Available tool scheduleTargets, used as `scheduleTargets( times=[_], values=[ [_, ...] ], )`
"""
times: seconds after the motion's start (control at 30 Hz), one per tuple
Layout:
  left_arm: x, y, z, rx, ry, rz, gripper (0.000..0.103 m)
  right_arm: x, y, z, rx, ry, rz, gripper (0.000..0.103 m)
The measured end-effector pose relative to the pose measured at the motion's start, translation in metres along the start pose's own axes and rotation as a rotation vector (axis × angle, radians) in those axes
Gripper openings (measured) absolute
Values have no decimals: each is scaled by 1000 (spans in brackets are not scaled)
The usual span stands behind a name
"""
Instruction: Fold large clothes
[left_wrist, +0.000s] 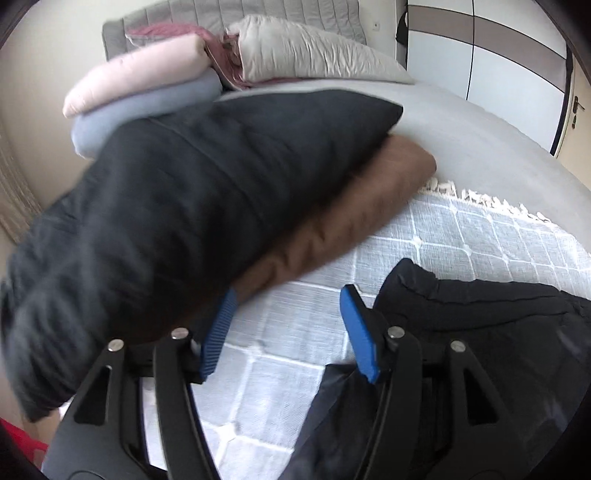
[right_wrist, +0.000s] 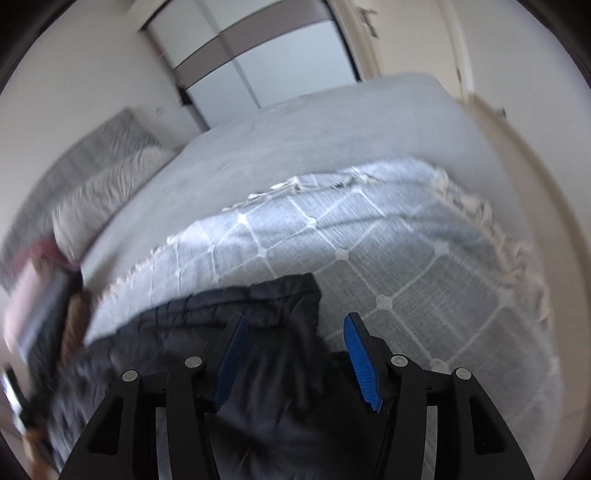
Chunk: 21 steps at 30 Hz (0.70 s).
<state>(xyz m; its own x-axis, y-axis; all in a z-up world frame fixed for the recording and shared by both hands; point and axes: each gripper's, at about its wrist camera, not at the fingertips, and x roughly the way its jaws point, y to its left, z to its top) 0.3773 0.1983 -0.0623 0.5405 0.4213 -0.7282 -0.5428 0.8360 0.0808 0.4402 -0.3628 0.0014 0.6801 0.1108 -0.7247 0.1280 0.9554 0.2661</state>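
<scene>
A dark quilted garment (left_wrist: 480, 332) lies on the checked grey throw (left_wrist: 461, 240) at the lower right of the left wrist view. My left gripper (left_wrist: 289, 293) stands open just to its left, with only the throw showing between the blue pads (left_wrist: 218, 332). In the right wrist view the same dark garment (right_wrist: 184, 325) spreads under my right gripper (right_wrist: 295, 317), whose jaws stand open over its upper corner, the pads not pressing on it. A folded black garment (left_wrist: 184, 203) rests on a folded brown one (left_wrist: 351, 221) at the left.
Pink (left_wrist: 136, 77) and pale blue (left_wrist: 147, 110) folded items and a grey pillow (left_wrist: 314, 51) are stacked by the headboard (left_wrist: 258, 11). The throw's fringe (right_wrist: 491, 221) hangs at the bed's edge. A wardrobe (left_wrist: 480, 55) and a door (left_wrist: 572, 110) stand beyond the bed.
</scene>
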Motion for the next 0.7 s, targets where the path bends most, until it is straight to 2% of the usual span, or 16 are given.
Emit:
scheduleTargets(
  times=[0.1, 0.2, 0.33, 0.43, 0.5, 0.57, 0.7],
  values=[
    [-32, 0, -6, 2, -21, -65, 68, -22, 27, -11, -78, -36, 4, 56],
    [-72, -16, -25, 33, -57, -174, 77, -45, 65, -33, -150, -64, 59, 57],
    [-124, -56, -72, 69, -73, -384, 83, -70, 126, -75, -253, -71, 155, 67],
    [-148, -88, -104, 159, -57, -472, 83, -82, 170, -115, -374, -73, 175, 68],
    [-156, -105, -122, 201, -65, -477, 83, -83, 189, -137, -463, -72, 142, 68],
    [-153, -116, -138, 239, -60, -441, 84, -78, 195, -153, -507, -51, 108, 68],
    [-142, -102, -156, 240, -68, -376, 84, -70, 170, -164, -521, -48, -6, 68]
  ],
)
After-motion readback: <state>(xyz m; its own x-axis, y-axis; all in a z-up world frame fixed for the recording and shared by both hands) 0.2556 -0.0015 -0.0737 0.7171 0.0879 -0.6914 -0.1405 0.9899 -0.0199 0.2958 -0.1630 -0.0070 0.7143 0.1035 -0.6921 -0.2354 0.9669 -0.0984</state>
